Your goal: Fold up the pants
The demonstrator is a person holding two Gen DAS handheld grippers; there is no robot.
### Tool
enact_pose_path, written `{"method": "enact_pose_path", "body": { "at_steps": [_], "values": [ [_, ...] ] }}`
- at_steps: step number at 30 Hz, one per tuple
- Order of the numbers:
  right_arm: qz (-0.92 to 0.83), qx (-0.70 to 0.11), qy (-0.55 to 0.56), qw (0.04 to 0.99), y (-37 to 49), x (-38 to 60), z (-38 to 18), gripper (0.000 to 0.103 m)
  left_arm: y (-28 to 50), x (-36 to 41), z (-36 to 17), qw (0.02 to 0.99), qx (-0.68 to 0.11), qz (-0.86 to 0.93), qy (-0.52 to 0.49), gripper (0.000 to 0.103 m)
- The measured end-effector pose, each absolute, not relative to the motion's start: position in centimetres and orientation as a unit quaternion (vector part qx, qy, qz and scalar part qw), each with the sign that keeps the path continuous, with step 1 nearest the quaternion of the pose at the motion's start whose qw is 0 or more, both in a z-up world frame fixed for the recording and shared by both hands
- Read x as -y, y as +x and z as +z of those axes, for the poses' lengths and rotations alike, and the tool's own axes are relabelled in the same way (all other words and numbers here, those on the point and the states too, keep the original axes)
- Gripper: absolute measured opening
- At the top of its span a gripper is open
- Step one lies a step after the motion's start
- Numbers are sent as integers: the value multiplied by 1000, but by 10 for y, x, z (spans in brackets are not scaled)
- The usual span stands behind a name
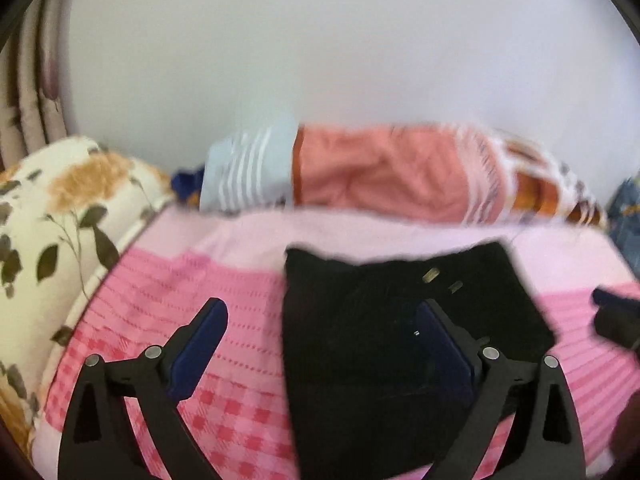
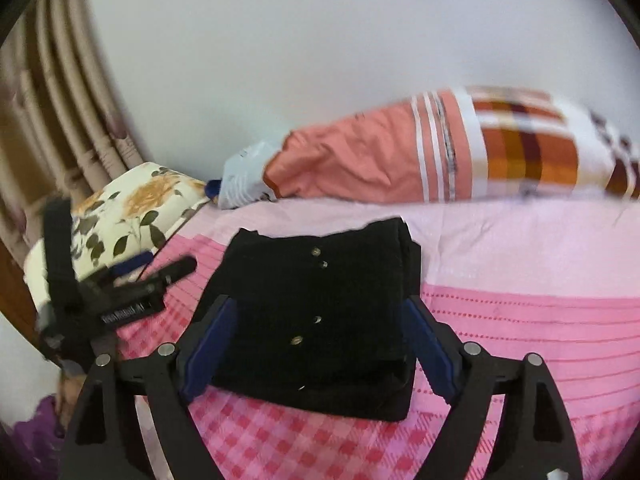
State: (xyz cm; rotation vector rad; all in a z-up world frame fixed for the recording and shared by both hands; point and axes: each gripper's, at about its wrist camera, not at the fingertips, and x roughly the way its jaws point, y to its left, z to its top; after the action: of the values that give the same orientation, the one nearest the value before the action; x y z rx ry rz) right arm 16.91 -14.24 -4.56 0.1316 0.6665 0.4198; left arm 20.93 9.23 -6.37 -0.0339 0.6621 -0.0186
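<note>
Black pants lie folded into a compact thick rectangle on the pink bedspread. In the right wrist view the pants show several metal buttons on top. My left gripper is open and empty above the bed, its right finger over the pants' left part. My right gripper is open and empty, its fingers either side of the folded pants, just above them. The left gripper also shows at the left of the right wrist view. The right gripper's tip shows at the right edge of the left wrist view.
A peach and plaid bolster pillow lies along the white wall at the back. A floral pillow sits at the back left, by striped curtains. The bedspread turns to pink check near me.
</note>
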Motion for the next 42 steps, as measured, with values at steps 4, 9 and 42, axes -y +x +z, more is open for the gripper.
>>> {"method": "enact_pose_path", "body": {
  "at_steps": [4, 9, 42],
  "values": [
    [202, -313, 56, 927, 149, 138, -33, 83, 191, -77, -28, 957, -288, -12, -14, 100],
    [194, -299, 74, 932, 124, 148, -14, 88, 159, -63, 10, 968, -249, 31, 22, 103],
    [183, -278, 60, 941, 55, 148, 26, 97, 84, -54, 49, 970, -239, 31, -22, 103]
  ]
}}
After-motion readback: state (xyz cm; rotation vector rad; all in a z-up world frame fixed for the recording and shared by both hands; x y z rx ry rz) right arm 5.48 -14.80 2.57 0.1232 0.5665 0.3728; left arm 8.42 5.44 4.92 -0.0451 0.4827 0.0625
